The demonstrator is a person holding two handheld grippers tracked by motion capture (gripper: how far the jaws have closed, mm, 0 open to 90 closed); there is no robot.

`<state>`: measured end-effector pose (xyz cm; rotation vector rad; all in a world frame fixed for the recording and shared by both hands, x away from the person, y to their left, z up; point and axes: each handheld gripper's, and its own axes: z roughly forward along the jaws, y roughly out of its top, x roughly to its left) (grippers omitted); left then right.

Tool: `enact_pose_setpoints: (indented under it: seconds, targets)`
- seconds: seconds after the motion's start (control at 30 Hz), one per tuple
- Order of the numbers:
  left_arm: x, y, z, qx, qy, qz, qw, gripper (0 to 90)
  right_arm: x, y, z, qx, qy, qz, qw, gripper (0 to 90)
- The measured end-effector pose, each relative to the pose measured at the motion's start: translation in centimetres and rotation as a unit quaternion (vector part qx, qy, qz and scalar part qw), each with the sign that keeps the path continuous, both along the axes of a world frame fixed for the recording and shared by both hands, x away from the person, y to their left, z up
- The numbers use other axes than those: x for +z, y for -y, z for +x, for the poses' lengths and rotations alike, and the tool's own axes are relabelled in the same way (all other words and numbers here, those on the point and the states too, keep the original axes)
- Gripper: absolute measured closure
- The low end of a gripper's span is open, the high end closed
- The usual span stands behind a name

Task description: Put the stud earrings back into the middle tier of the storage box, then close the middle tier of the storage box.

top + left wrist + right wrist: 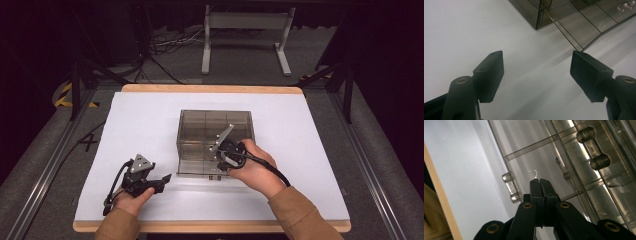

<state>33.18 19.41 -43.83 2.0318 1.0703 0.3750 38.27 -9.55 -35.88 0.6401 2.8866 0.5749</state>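
— Where do we have the left gripper point(162, 178)?

— We hold it low over the white sheet point(145, 125), near the table's front edge, its jaws spread wide with nothing between them. In the left gripper view the bare sheet lies between the two black pads point(490, 75), and the near corner of the smoky clear box point(564, 17) sits ahead of them and toward the right jaw, well apart from the left one.

— And the right gripper point(223, 168)?

— We have it at the front wall of the box point(215, 135), tipped down. In the right gripper view its jaws point(540, 182) are pressed together, and a small silver hook point(533, 172) curls out just past their tips. We seem to be pinching it, though the contact itself is too small for us to be sure.

— Anything else beside those tips?

— A clear handle point(510, 187) lies just to their left, and a second, darker handle point(594, 147) farther off to their upper right, on the box's panels.
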Motion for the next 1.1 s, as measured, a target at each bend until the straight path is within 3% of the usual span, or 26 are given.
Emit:
enact_pose_setpoints:
  seconds: [0.27, 0.63, 1.1]
  targets:
    - [0.0, 0.0, 0.0, 0.000, 0.000, 0.001, 1.0000, 27.9, 1.0, 0.8, -1.6, 0.010, 0.013, 0.024, 0.9996, 90.0]
    - [0.0, 0.0, 0.0, 0.000, 0.000, 0.000, 1.0000, 27.9, 1.7, 1.2, -3.0, 0.035, 0.020, 0.034, 0.9986, 90.0]
    - [0.0, 0.0, 0.0, 0.001, -0.001, 0.001, 1.0000, 27.9, 1.5, 1.2, -4.4, 0.085, -0.009, 0.034, 0.9958, 89.9]
